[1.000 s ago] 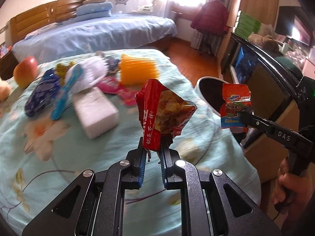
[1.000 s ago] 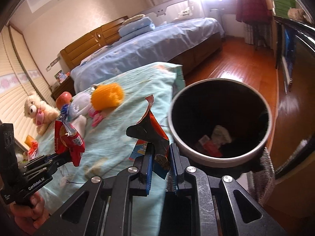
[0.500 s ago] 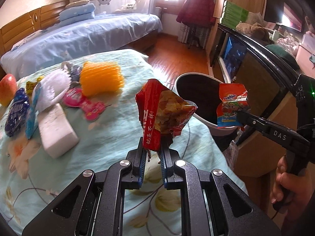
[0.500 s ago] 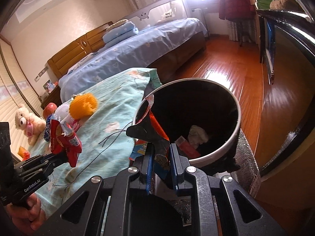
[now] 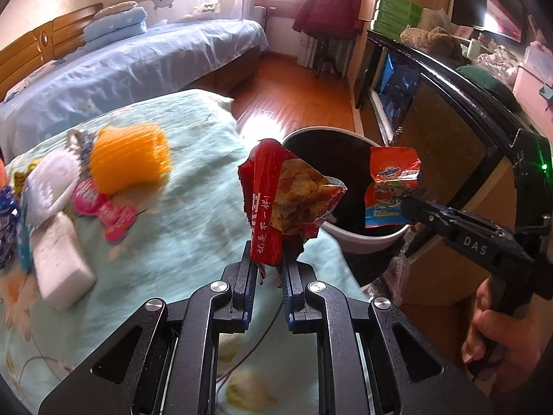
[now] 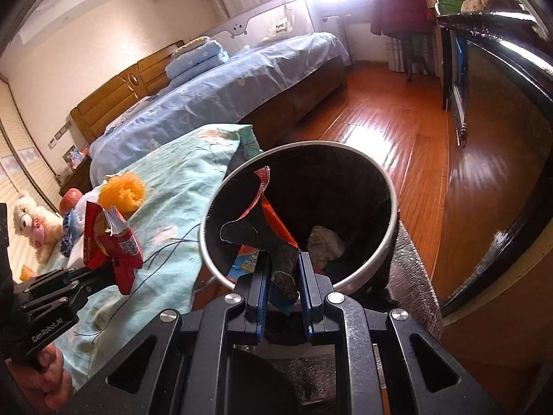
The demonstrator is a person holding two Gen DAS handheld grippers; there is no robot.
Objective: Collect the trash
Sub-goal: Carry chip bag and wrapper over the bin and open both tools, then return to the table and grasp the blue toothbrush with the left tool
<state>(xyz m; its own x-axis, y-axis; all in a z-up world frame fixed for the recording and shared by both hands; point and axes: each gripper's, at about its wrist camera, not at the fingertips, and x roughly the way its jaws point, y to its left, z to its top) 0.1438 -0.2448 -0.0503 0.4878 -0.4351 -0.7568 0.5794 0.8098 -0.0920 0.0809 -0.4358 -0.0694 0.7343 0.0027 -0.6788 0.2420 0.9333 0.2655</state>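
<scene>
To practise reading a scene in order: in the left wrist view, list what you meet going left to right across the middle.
White block → orange brush-like object → red snack bag → orange wrapper → right gripper.

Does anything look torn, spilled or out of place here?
Both wrappers are torn open: the red chip bag in the left tool and the orange wrapper in the right tool above the bin. Nothing has spilled.
</scene>
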